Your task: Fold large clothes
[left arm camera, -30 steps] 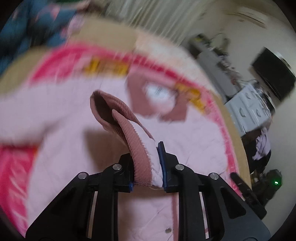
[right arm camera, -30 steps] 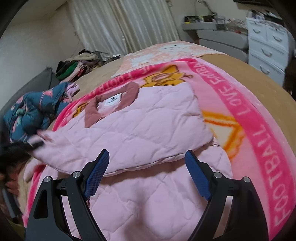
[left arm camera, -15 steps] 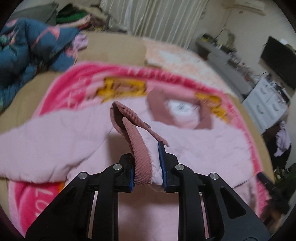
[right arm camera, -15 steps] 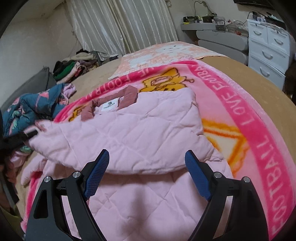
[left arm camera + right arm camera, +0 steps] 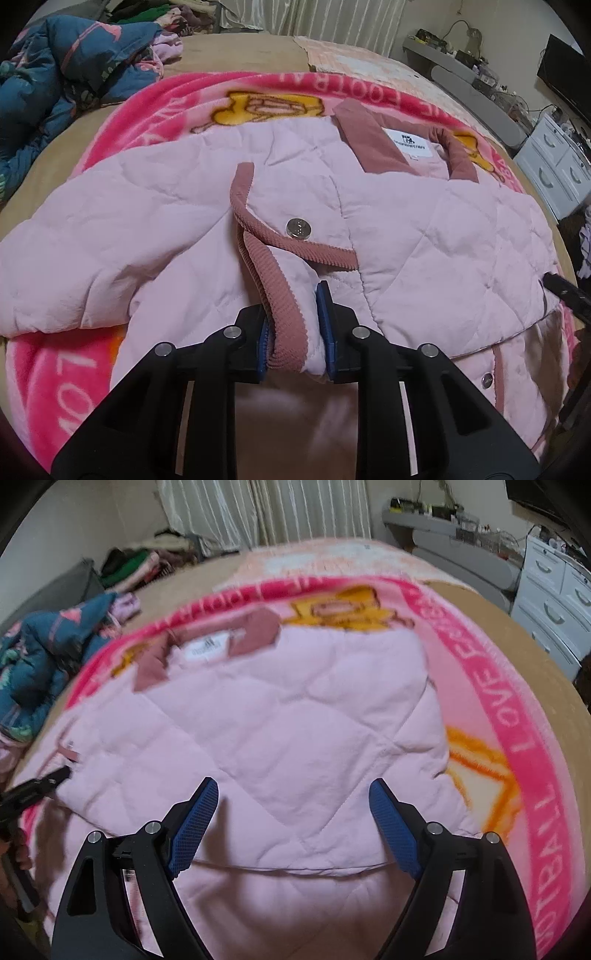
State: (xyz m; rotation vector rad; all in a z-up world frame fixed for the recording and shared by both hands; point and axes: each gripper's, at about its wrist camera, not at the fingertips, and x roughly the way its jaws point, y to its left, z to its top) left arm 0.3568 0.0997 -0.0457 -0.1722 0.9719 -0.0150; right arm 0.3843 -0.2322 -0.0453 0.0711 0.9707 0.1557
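A pale pink quilted jacket (image 5: 424, 229) with a dusty-rose corduroy collar (image 5: 369, 144) lies on a pink blanket on the bed. My left gripper (image 5: 293, 332) is shut on the sleeve cuff (image 5: 284, 317), trimmed in rose corduroy, and holds it low over the jacket's chest, near a silver snap (image 5: 298, 227). In the right wrist view the jacket (image 5: 280, 738) fills the middle, its right side folded in. My right gripper (image 5: 291, 819) is open and empty just above the folded panel. The left gripper's tip (image 5: 40, 786) shows at the left edge.
A pink "FOOTBALL LOVE" blanket (image 5: 517, 716) covers a tan bed (image 5: 236, 55). A blue patterned garment (image 5: 62, 74) lies heaped at the far left. White drawers (image 5: 554, 602) and a grey shelf (image 5: 454, 542) stand to the right. Curtains hang behind.
My left gripper has carried the cuff across and down onto the jacket's front, so the sleeve now lies folded over the body. My right gripper stayed open and moved slightly closer.
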